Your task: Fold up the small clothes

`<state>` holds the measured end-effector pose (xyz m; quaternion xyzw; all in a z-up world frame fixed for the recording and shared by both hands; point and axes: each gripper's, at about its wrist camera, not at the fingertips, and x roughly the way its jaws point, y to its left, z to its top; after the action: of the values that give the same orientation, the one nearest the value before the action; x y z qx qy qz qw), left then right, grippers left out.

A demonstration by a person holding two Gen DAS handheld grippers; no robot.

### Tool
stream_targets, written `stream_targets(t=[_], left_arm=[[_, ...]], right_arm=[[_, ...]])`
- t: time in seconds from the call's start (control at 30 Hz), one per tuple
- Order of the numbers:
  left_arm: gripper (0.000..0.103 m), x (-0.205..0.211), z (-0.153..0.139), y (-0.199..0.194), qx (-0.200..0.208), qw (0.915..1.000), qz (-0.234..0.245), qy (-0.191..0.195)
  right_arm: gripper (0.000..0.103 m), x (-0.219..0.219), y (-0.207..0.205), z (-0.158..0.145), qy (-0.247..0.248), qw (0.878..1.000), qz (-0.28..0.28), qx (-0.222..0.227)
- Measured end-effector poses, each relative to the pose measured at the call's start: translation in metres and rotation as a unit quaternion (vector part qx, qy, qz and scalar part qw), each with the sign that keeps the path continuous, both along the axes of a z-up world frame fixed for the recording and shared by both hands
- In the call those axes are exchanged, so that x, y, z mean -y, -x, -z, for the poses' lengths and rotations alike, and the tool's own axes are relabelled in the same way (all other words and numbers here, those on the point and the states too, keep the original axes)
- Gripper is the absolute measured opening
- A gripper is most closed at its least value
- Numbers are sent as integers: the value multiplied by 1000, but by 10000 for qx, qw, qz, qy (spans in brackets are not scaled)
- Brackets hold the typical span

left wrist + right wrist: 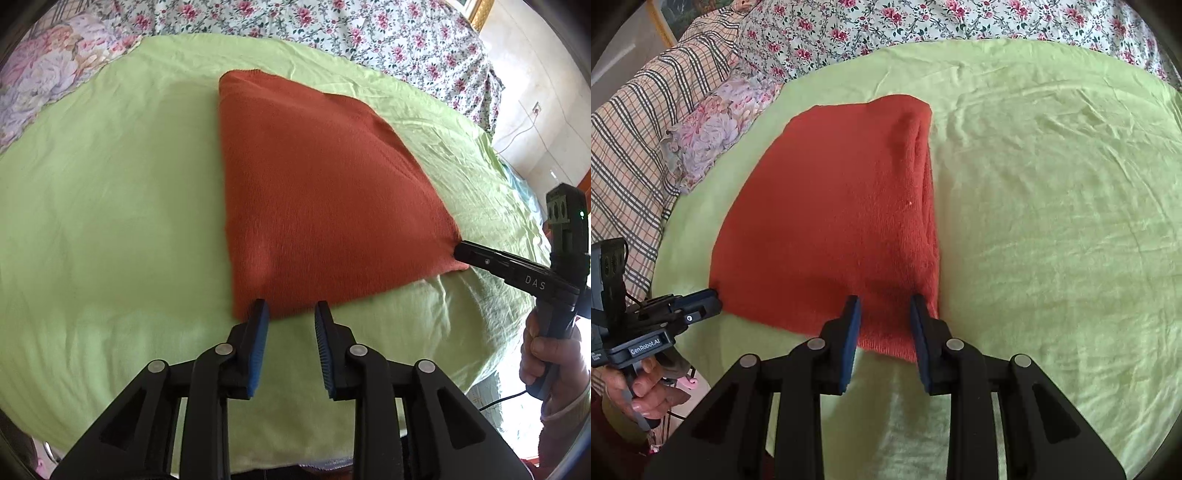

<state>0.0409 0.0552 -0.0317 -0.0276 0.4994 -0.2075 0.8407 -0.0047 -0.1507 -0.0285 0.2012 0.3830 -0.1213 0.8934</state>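
1. Rust-orange knit garment [325,192], folded to a flat panel, lying on a light green sheet [110,206] spread over the bed.
2. Same garment [831,229] in the right wrist view, with stacked folded layers showing along its right edge.
3. Left gripper [291,314] at the garment's near-left corner: jaws apart, blue pads [260,332] visible, left fingertip over the hem, right fingertip at the near edge.
4. Left gripper [714,295] from the right wrist view, tip at the garment's near-left corner; touching or just short cannot be told.
5. Right gripper [886,310] at the near-right corner: jaws apart, the corner's hem lying between the two fingers, not clamped.
6. Right gripper [460,251] from the left wrist view, dark tip meeting the garment's near-right corner.
7. Right hand [546,354] wrapped round that gripper's handle; left hand [646,384] likewise on the other.
8. Floral bedspread [332,29] beyond the green sheet.
9. Plaid blanket [639,129] and a pastel floral pillow [713,133] at the far left in the right wrist view.
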Motion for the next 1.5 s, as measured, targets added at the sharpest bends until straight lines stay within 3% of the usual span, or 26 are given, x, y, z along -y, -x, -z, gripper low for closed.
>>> stream_targets(t=[0.1, 0.3, 0.43, 0.7, 0.97, 1.27, 1.37, 1.5], left_arm=[[39, -4, -1, 13, -6, 9998, -136, -129], [46, -16, -11, 36, 35, 9994, -281, -181], [59, -19, -17, 53, 92, 9990, -303, -306], [79, -26, -24, 84, 239, 9947, -428, -901], [84, -32, -37, 78, 552, 9888, -572, -1267], [89, -15, -35, 47, 700, 9834, -630, -1553], [91, -12, -33, 35, 664, 9816, -673, -1660], [91, -7, -33, 22, 636, 9791, -693, -1803]], right_arm=[[31, -3, 17, 1, 1, 9998, 169, -50], [32, -14, 48, -2, -134, 9994, 314, 92], [33, -26, 58, -5, -79, 9995, 292, 111], [63, -43, 73, -5, 43, 9997, 247, -85], [87, -59, 76, -10, 313, 9995, 59, -80], [89, -52, 47, -14, 684, 9977, 0, -7], [89, -48, 38, -12, 458, 9988, -157, -1], [89, -47, 24, -13, 592, 9979, -233, -157]])
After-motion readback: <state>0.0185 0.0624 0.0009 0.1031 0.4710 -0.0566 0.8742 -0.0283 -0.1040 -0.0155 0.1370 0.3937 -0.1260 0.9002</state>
